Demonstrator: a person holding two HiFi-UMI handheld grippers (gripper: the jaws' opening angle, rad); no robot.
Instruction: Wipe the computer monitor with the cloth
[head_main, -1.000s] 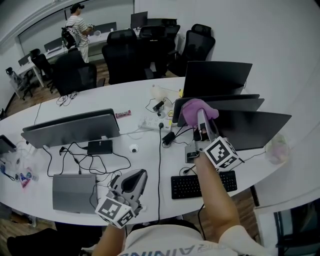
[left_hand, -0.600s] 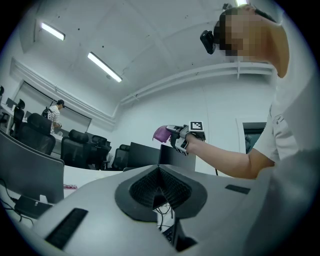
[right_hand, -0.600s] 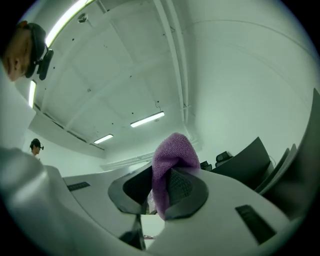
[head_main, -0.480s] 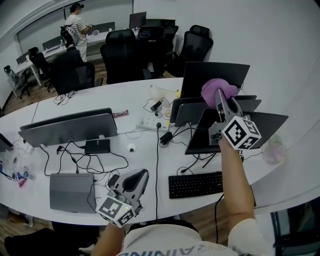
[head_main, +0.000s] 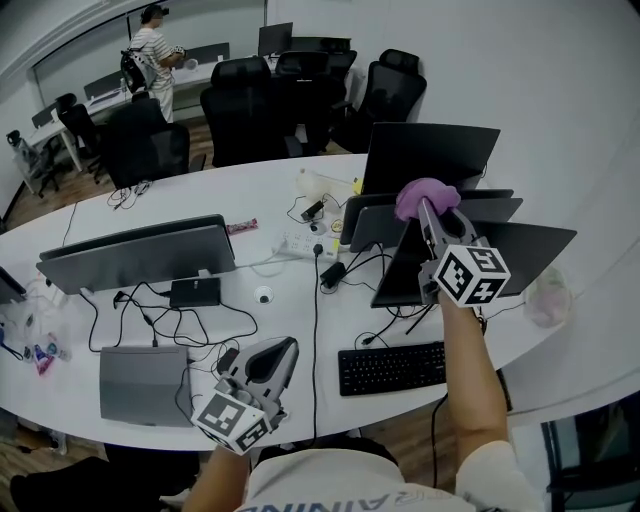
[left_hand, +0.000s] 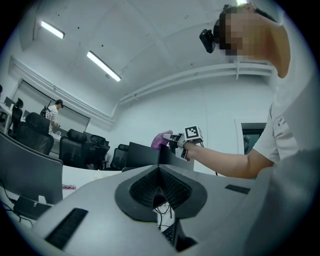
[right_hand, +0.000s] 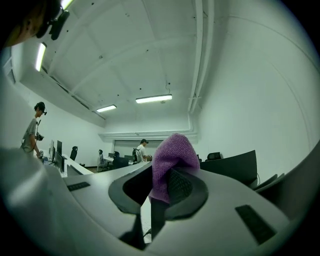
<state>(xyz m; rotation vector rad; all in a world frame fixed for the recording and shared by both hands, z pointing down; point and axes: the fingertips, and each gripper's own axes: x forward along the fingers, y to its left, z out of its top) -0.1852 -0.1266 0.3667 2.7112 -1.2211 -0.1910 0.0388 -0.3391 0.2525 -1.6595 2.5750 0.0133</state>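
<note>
— Where's the cloth?
— The cloth is a soft, lumpy wad of purple knit, pinched in the right gripper. The right gripper view shows ribbed black pads closed on its lower part, with the rounded top bulging above them.

— Which way does it point?
— Its long axis runs along the jaws and out past their tips. In the head view it points away from the person, at the top edge of the monitor, a flat dark panel that leans back. It may be touching that edge or the panel just behind; from above I can't tell which.

— What does the head view give that the gripper views don't?
— The layout: three dark panels overlapping on the curved white table, a black keyboard on the near side, and thin black cables trailing across the top. The right gripper view looks up past the cloth to a pale ceiling with strip lights.

— And the other hand?
— The left gripper hangs low by the table's near edge, well apart from the cloth. In its own view the two ribbed pads meet at the tips, with nothing caught between them. That view also shows the right gripper from the side, with the cloth raised at the monitor's top.
</note>
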